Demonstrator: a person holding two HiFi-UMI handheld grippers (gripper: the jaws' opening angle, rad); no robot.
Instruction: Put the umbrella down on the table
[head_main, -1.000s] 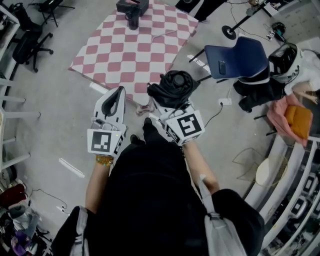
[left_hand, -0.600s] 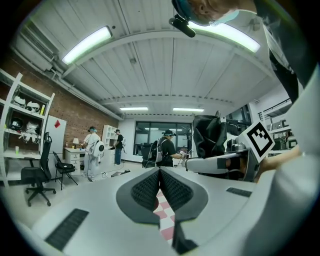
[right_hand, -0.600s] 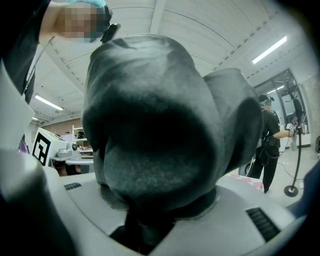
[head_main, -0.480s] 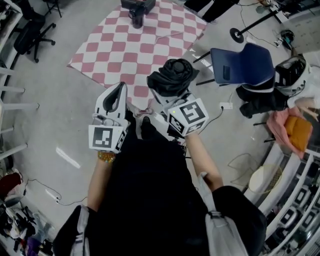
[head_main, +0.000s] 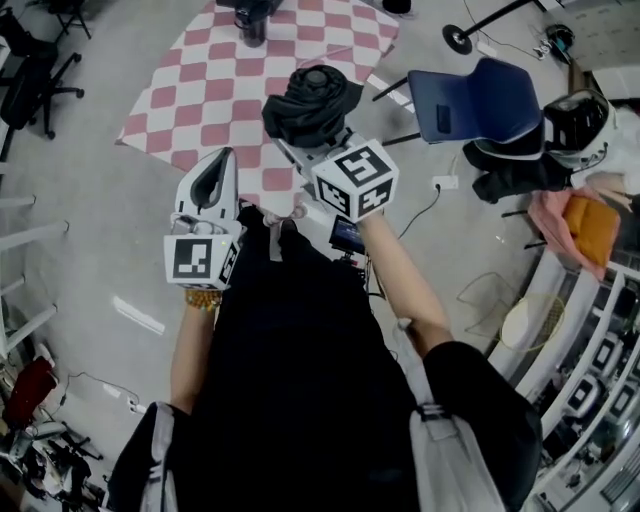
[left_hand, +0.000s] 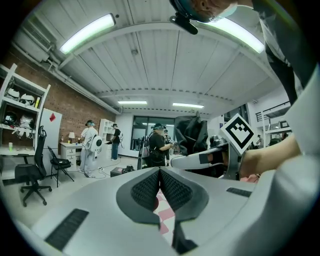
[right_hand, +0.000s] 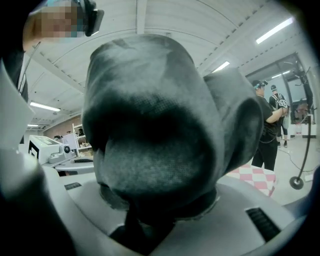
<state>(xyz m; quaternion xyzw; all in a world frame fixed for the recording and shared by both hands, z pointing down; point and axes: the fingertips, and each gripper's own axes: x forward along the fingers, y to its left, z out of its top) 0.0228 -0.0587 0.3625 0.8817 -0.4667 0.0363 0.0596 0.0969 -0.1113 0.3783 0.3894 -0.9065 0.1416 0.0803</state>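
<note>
Black fabric, crumpled and matte, bulges from the right tool (head_main: 305, 143). Its jaws stand well apart and clamp the folded umbrella (head_main: 312, 98) low on its bundle. The rounded canopy end rises above and ahead of the pads and fills that tool's own view.

Just left of it and slightly behind, the left tool (left_hand: 160, 176) carries nothing, its ribbed dark pads pressed together at the tips. Both tools are smooth white plastic with a marker cube at the rear.

Below and ahead of the right tool's tips lies the near part of the table (head_main: 190, 110), draped in a flat pink-and-white checked cloth. The umbrella appears to hang above that near edge, not yet resting on it.

The main risk looks to be the soft grip. The pads seem to bear on loose folds rather than a rigid shaft, so the bundle could slide or tip out before it reaches the cloth. If it is released this close to the edge, a rounded, springy roll could tumble to the grey floor. Folds might also snag on the pads as they part and drag the umbrella askew.

Farther ahead of the tool, a dark cup (head_main: 250, 22) stands at the table's far side, well apart, and an overlong reach could knock it. Off to the right sits a blue chair (head_main: 470, 100) with a hard, curved seat.
</note>
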